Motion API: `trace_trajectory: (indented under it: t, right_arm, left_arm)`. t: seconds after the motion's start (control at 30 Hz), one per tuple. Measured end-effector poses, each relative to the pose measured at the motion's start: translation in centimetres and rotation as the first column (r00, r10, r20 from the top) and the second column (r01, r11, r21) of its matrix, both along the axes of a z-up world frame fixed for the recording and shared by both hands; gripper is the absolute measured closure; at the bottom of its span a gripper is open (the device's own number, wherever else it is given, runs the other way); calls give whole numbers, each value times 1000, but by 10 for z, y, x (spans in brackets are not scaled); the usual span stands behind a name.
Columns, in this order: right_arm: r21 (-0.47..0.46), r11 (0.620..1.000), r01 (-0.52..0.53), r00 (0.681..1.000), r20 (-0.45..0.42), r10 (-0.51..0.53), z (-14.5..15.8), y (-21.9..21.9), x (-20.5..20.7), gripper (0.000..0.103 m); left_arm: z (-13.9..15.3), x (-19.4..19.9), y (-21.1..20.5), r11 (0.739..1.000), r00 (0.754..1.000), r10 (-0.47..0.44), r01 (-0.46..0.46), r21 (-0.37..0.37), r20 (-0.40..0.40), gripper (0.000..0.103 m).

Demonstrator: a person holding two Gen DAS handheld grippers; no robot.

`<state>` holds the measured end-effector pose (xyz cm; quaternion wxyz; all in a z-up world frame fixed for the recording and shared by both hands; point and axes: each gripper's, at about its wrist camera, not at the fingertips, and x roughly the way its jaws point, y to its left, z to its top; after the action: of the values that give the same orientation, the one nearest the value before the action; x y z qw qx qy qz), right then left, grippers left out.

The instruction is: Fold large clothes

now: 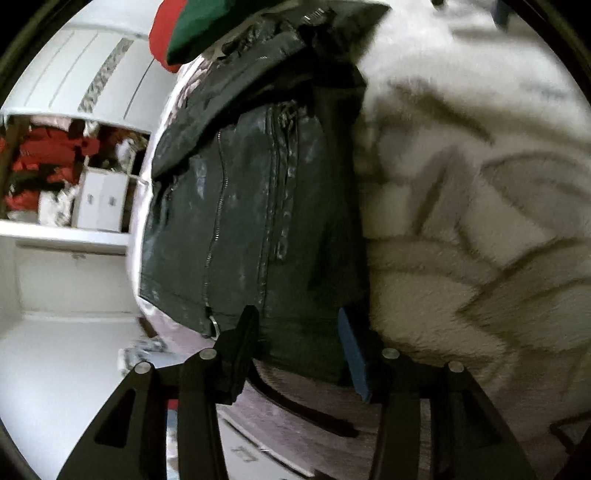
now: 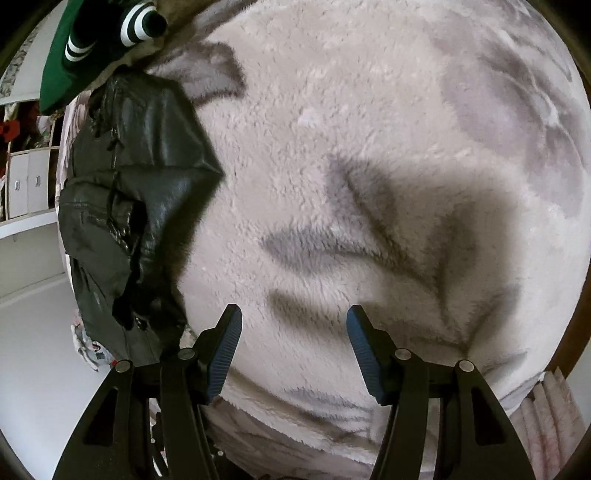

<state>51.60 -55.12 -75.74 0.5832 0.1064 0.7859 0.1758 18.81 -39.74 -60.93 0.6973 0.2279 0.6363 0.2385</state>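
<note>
A black leather jacket (image 1: 251,206) with zippers lies on the fluffy pale blanket (image 1: 461,221) near the bed's left edge. My left gripper (image 1: 297,321) is open, its fingers just above the jacket's near hem, with nothing between them. In the right wrist view the jacket (image 2: 136,206) lies bunched and partly folded at the left. My right gripper (image 2: 293,321) is open and empty over the bare blanket (image 2: 369,129), to the right of the jacket and apart from it.
A green and red garment (image 1: 192,29) lies beyond the jacket; it shows with striped cuffs in the right wrist view (image 2: 92,44). A white wardrobe with drawers (image 1: 99,201) and red clothes (image 1: 44,155) stands left of the bed. White floor (image 1: 55,369) lies below left.
</note>
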Motion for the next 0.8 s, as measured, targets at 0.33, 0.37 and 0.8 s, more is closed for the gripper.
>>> trace_trajectory:
  t: [0.33, 0.37, 0.8]
  right_arm:
    - [36, 999, 17, 999, 27, -18, 13, 7, 1, 42]
    - [56, 998, 21, 999, 30, -23, 15, 9, 3, 42]
    - [441, 880, 174, 983, -122, -134, -38, 97, 35, 21]
  left_arm:
    - [-29, 23, 31, 999, 999, 38, -39, -26, -31, 14]
    - [-25, 24, 35, 999, 999, 42, -42, -25, -13, 15]
    - [-2, 34, 55, 973, 978, 207, -201, -116, 37, 89]
